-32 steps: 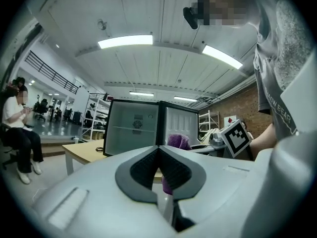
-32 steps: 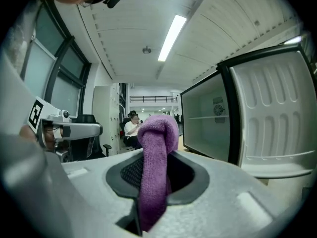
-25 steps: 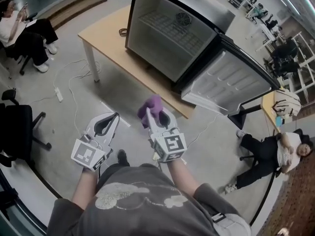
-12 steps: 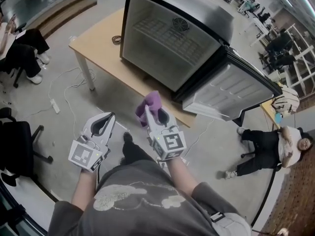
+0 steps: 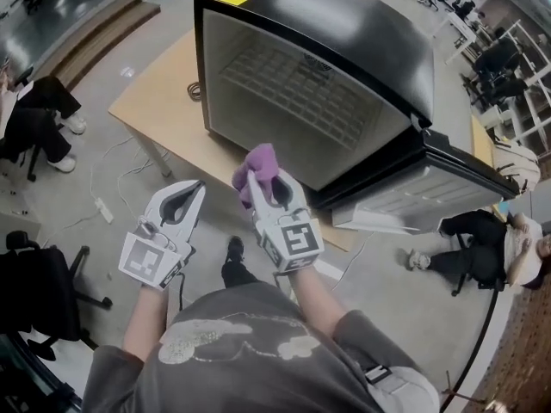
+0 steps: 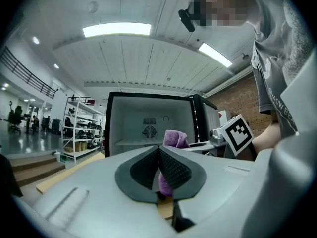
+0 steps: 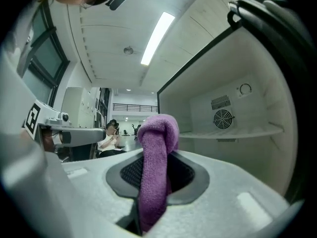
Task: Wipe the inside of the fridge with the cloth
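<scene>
Right gripper (image 5: 272, 188) pinches crumpled purple terry cloth (image 5: 257, 167) just outside the open black fridge (image 5: 344, 24); left gripper (image 5: 195, 193) pressed together, empty. Best enter cloth-first, pressing walls flat.

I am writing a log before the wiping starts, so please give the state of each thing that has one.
black fridge: door open
purple terry cloth: bunched, clamped
right gripper: jaws shut on purple terry cloth
left gripper: jaws together, empty

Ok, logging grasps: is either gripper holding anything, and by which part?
The right gripper pinches the purple cloth around its middle, a bunched end poking past the jaws. Left gripper shut, empty.
</scene>
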### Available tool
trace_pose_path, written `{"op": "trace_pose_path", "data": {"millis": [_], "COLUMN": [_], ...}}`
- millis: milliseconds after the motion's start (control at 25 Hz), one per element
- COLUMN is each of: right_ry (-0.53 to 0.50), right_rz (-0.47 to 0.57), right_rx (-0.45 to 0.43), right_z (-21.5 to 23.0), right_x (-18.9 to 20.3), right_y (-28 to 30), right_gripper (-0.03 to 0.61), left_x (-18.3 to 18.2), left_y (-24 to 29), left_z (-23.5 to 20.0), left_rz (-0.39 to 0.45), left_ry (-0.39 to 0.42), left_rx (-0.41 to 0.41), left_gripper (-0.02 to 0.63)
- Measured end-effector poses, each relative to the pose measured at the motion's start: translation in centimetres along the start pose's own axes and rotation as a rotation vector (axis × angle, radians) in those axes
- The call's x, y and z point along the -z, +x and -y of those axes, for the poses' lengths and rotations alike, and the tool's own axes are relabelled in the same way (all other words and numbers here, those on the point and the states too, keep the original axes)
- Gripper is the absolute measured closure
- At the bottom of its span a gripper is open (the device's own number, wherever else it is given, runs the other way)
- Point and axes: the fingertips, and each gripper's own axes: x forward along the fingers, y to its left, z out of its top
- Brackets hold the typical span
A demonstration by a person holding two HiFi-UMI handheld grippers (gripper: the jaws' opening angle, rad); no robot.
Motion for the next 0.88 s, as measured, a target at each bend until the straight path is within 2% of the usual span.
{"op": "trace_pose_path", "data": {"millis": [200,520,880], "right_ry": [-0.001,0.01,-0.024], "right_rz": [0.022,0.079,0.107], "right_rx": [0.014,-0.03,0.088], "right_z": [1.9,3.5,6.0], "right_x": [-2.6,-5.6,-9.2], "right_y": [4.9,11.0,15.6], "right_gripper": [0.502,0.502,0.502], "left_x": [-1.7,-2.6,-3.0], "left_y": [5.0,10.2,12.5], "left_z": [-4.5,-9.0,-13.4], "left_rz": [0.01,0.013,0.028], "left_ry": [0.038,0.073,0.057], "left_rx": [0.011,0.018,0.017], "left_gripper": [0.595,0.595,0.595]}}
